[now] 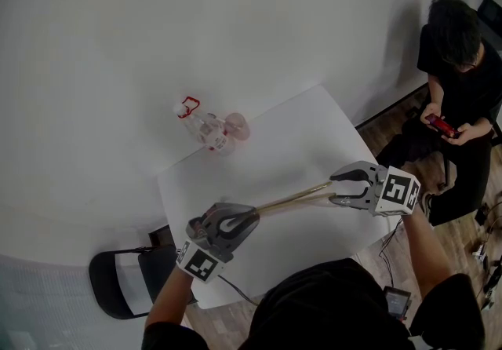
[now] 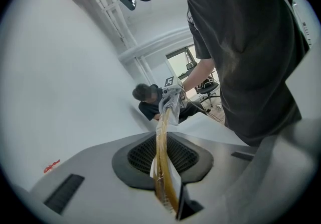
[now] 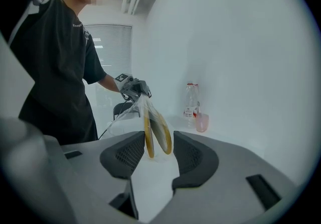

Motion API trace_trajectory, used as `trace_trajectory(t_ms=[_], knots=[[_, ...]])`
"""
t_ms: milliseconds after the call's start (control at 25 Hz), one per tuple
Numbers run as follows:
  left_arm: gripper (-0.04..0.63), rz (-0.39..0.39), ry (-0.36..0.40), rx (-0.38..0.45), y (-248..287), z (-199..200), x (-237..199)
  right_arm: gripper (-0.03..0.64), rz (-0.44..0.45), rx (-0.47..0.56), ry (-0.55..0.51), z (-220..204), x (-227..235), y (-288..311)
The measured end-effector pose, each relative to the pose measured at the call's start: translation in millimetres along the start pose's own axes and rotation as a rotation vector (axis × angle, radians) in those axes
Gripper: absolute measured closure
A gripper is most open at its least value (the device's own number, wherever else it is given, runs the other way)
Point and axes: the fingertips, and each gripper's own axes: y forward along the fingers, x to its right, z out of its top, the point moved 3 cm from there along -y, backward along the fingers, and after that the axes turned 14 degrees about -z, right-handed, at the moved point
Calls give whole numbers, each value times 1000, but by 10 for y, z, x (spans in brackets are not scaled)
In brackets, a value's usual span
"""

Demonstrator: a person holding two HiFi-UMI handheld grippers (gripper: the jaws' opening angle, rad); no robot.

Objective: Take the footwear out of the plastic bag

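**Entry: footwear, one pair, bagged.**

- **Left gripper**: jaws closed on the near end of the plastic bag. Whether the pads nip film alone or a sole edge through it is hard to tell.
- **Right gripper**: jaws wide apart and gripping nothing. The free ends of the two soles stand between the pads, which are clear of both.
- **Footwear**: two flat yellow soles, edge-on. They are slung in the air from one gripper to the other, above the white table.
- **Handling, as judged:** light, thin and bendy. The clear film is probably slippery and quick to crumple.
- **Where to take hold:** pinch both soles together at the ends nearest the right gripper. Draw them out lengthwise, away from the left gripper, which anchors the bag.
- **Beyond both grippers:** a bottle and a pink cup at the table's far edge, well apart from the work.
- **Out past the right gripper:** a seated person.
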Motion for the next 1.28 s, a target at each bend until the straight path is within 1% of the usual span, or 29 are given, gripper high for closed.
trace_trajectory(t_ms=[120, 240, 360, 440, 520, 600, 720, 800, 880, 960, 1080, 1120, 1280], knots=[[514, 2, 3, 5, -15, -18, -23, 431, 43, 0, 10, 54, -24, 41], [514, 6, -16, 6, -19, -9, -7, 437, 95, -26, 15, 40, -109, 40], [514, 6, -23, 24, -5, 43, -18, 463, 121, -53, 8, 8, -191, 88], [514, 0, -18, 33, 5, 70, -43, 484, 117, -59, -21, 7, -237, 138], [515, -10, -21, 33, 13, 78, -38, 506, 105, -29, -43, 75, -271, 141], [515, -12, -26, 31, 3, 78, -38, 511, 101, -20, -70, 124, -297, 146], [515, -14, -25, 31, 11, 83, -34, 511, 91, -81, -163, 35, -344, 216], [517, -24, -30, 24, 38, 58, -1, 531, 75, -123, -212, -46, -364, 242], [517, -35, -49, 9, 60, -23, 43, 545, 82, -147, -211, -87, -380, 231], [517, -48, -49, -10, 83, -108, 64, 548, 77, -170, -224, -117, -353, 213], [519, -59, 5, -33, 111, -162, 18, 548, 52, -191, -274, -101, -248, 219], [522, -59, 7, -40, 124, -186, 20, 549, 49, -196, -285, -78, -221, 216], [534, -69, -43, -104, 208, -392, 147, 549, 36, -234, -319, -79, -214, 126]])
